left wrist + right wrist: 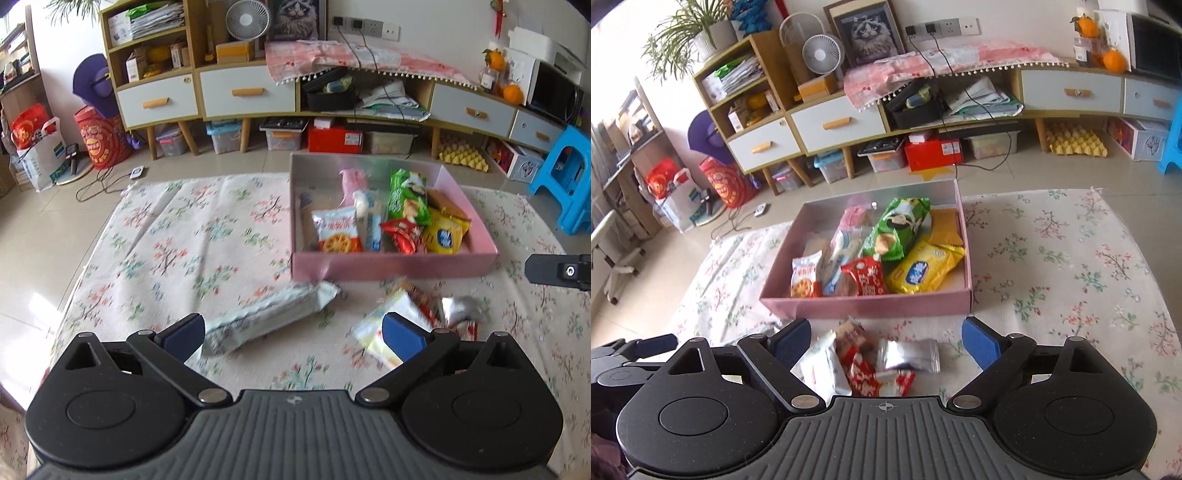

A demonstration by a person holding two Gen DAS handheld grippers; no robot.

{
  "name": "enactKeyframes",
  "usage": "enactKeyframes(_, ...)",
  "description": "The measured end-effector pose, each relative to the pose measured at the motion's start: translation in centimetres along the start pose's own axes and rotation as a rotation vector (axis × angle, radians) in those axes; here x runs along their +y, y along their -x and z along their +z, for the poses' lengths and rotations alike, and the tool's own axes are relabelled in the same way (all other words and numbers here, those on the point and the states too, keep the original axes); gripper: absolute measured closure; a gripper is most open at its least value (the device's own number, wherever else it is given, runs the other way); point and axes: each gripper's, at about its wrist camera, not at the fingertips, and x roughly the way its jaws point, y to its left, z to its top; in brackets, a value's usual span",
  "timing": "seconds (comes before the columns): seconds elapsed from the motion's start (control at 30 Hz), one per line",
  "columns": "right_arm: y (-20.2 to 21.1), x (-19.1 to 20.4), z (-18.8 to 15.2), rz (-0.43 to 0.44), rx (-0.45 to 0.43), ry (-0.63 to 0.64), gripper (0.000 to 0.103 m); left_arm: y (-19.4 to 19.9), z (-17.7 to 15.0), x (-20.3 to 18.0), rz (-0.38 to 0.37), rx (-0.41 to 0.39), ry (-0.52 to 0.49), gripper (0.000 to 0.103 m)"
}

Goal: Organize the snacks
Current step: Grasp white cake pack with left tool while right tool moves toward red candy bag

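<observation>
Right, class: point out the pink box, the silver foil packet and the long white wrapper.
pink box (864, 308), right wrist view, front wall.
silver foil packet (908, 355), right wrist view, middle of packet.
long white wrapper (266, 319), left wrist view, mid-length.

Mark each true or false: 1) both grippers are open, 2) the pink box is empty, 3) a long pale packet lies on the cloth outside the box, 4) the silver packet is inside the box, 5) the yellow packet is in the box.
1) True: the left gripper and right gripper are both open and hold nothing.
2) False: the pink box holds several snacks.
3) True: the long pale packet lies on the floral cloth.
4) False: the silver packet lies on the cloth in front of the box.
5) True: the yellow packet is inside.
</observation>
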Motion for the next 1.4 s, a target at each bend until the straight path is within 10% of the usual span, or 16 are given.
enactKeyframes(0.67, -1.6, -0.2, -3.8, -0.151, 0.044, 0.132, 0.007, -3.3, -3.1, -0.2, -0.093, 0.161, 0.309, 0.001)
enactKeyframes(1.07, -4.2, -2.2, -4.4, -0.205, 0.100, 0.157, 0.007, -7.1, -2.6, -2.7, -0.213, 0.179, 0.556, 0.026)
enactKeyframes(1.4, -5.3, -3.0, -4.8, -0.184, 0.126, 0.161, 0.007, -6.6, -2.5, -4.6, -0.088, 0.146, 0.351, 0.047)
